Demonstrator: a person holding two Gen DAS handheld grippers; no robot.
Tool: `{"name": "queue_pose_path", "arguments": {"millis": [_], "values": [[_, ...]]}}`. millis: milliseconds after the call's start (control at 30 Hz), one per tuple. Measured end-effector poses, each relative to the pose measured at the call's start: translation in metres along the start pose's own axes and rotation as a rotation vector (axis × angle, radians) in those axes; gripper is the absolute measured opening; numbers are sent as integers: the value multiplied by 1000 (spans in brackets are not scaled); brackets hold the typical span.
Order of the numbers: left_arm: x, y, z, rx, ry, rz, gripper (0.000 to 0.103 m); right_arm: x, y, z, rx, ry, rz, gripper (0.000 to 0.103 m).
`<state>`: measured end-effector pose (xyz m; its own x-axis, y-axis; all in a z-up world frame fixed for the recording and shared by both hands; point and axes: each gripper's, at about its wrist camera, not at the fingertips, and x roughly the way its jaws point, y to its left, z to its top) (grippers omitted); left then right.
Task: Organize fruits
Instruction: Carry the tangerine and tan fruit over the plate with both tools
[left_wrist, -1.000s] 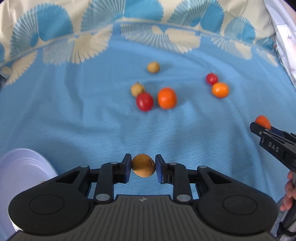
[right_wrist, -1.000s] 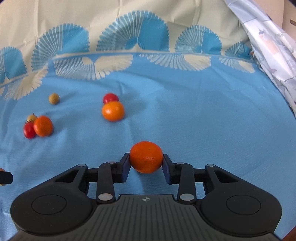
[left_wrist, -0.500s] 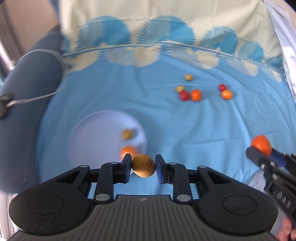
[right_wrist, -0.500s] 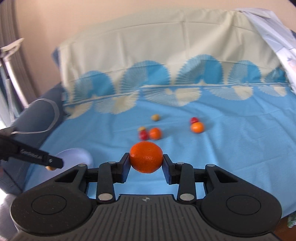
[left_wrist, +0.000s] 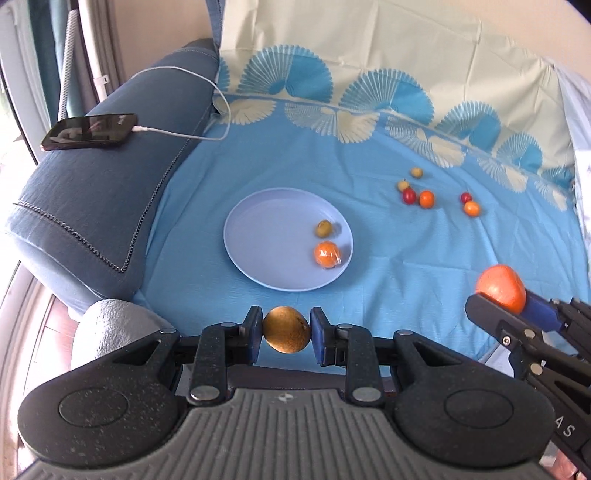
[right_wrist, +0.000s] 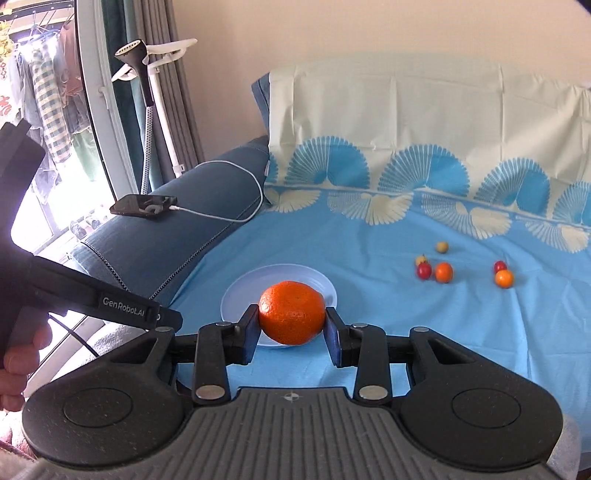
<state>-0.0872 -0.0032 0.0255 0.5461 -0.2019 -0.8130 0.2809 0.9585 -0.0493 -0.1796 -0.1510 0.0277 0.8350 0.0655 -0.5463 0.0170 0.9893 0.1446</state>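
My left gripper (left_wrist: 287, 334) is shut on a small brown-yellow fruit (left_wrist: 287, 329), held in the air in front of the pale blue plate (left_wrist: 266, 236). On that plate lie a small yellow-green fruit (left_wrist: 324, 228) and an orange (left_wrist: 327, 254). My right gripper (right_wrist: 291, 325) is shut on a big orange (right_wrist: 291, 312); the left wrist view shows that orange (left_wrist: 500, 287) at the right edge. Several loose fruits, among them a red one (left_wrist: 409, 195) and a small orange (left_wrist: 426, 199), lie on the blue cloth beyond the plate to the right.
A dark blue sofa arm (left_wrist: 96, 192) rises left of the plate, bearing a phone (left_wrist: 90, 132) on a white cable (left_wrist: 207, 88). A garment steamer stand (right_wrist: 147, 92) is by the window. A hand (right_wrist: 18, 354) holds the left tool at the left edge.
Both grippers rose and pulled back to the left with their fruits still clamped. The plate came into full view, and the loose fruits now look small and far to the right.
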Motion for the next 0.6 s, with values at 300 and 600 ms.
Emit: {"name": "queue_pose_path", "arguments": {"millis": [300, 600], "values": [[-16, 7, -2, -27, -50, -44, 30, -14, 14, -1, -49, -22, -39, 38], [-11, 17, -1, -53, -36, -59, 30, -9, 22, -2, -66, -5, -50, 38]]}}
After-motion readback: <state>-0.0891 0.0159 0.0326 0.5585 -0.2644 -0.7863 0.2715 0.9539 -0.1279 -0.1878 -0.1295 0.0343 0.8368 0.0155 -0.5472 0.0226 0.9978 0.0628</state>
